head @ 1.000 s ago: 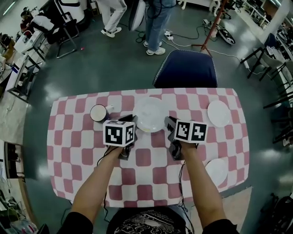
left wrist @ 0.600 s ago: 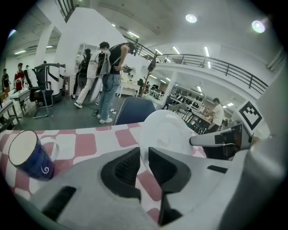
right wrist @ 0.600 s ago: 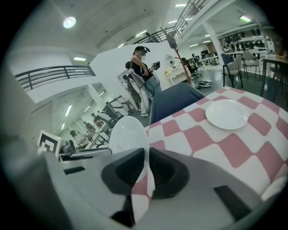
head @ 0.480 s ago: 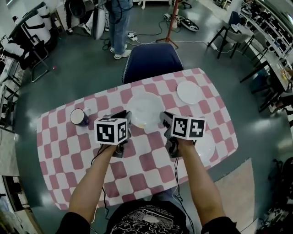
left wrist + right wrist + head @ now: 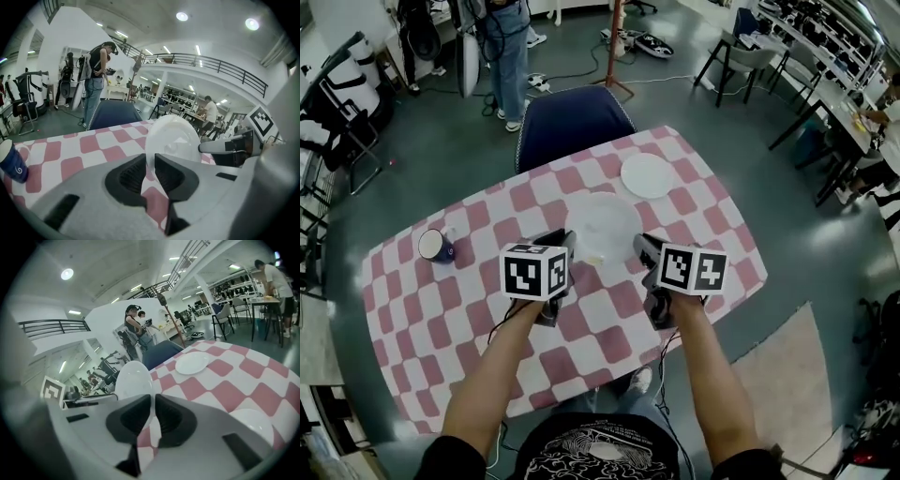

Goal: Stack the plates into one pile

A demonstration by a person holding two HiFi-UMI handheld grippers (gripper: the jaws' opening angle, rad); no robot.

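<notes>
While both forearms reached out over the pink-and-white checked tablecloth [image 5: 487, 309], each hand carried its gripper with the black-and-white marker cube on top. The left gripper [image 5: 565, 242] had its dark pads drawn together on the left rim of a large round white plate [image 5: 602, 223]; only the thin white edge sat in the narrow slot between them. The right gripper [image 5: 645, 248] was clamped the same way on the opposite, right rim. The plate therefore spanned the gap between the two grippers, just ahead of both sets of jaws and near the middle of the table. From above I could not tell whether it was clear of the cloth.

Close beside the right gripper, on its outer side, a third white plate [image 5: 253, 425] lay flat on the cloth; in the head view the hand and cube covered it. Well away to the left of the left gripper, a dark blue paper cup [image 5: 437, 246] stood upright near the table's edge.

Just beyond the held plate's far right edge, a smaller white plate [image 5: 647, 175] rested flat on the checks. Past the table's far side stood a navy upholstered chair [image 5: 570, 122], and further back a person in jeans [image 5: 502, 47] stood on the grey floor.
</notes>
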